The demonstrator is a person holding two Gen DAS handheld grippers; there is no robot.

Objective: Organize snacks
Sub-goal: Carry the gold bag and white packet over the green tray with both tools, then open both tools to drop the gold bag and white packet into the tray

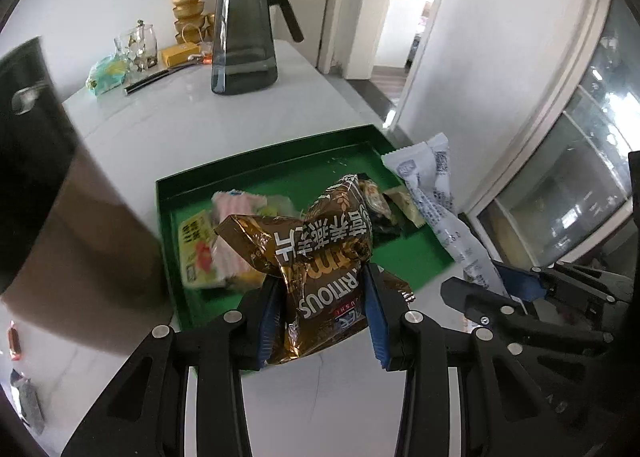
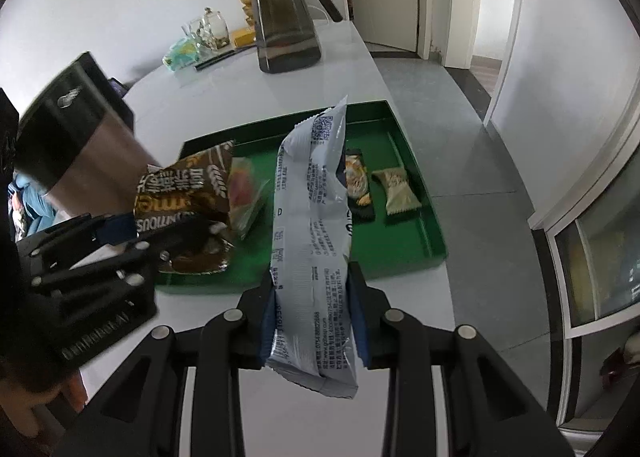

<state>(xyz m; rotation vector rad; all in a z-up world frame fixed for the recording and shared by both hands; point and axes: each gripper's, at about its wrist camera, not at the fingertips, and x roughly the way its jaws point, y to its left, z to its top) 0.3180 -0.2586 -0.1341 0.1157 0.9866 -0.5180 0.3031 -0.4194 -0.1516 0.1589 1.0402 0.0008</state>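
left hand-held gripper [image 1: 324, 313] | clenched on brown snack bag [image 1: 320, 257], held above green tray [image 1: 264, 155] | right hand-held gripper [image 2: 312, 313] | clenched on white packet [image 2: 310, 241], raised over counter [image 2: 224, 93]

Layout: tray [image 2: 416, 177] before me on the table [image 2: 360, 57].
My two held packets hang over it, left [image 1: 320, 257] and right [image 2: 312, 217]; jug [image 2: 286, 13] stands behind.

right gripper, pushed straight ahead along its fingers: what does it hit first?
Probably the green tray. The right gripper, jaws shut on the white snack packet, points over its near rim; the dark snack bar lies beyond. Height above the tray is unclear, so it might pass over.
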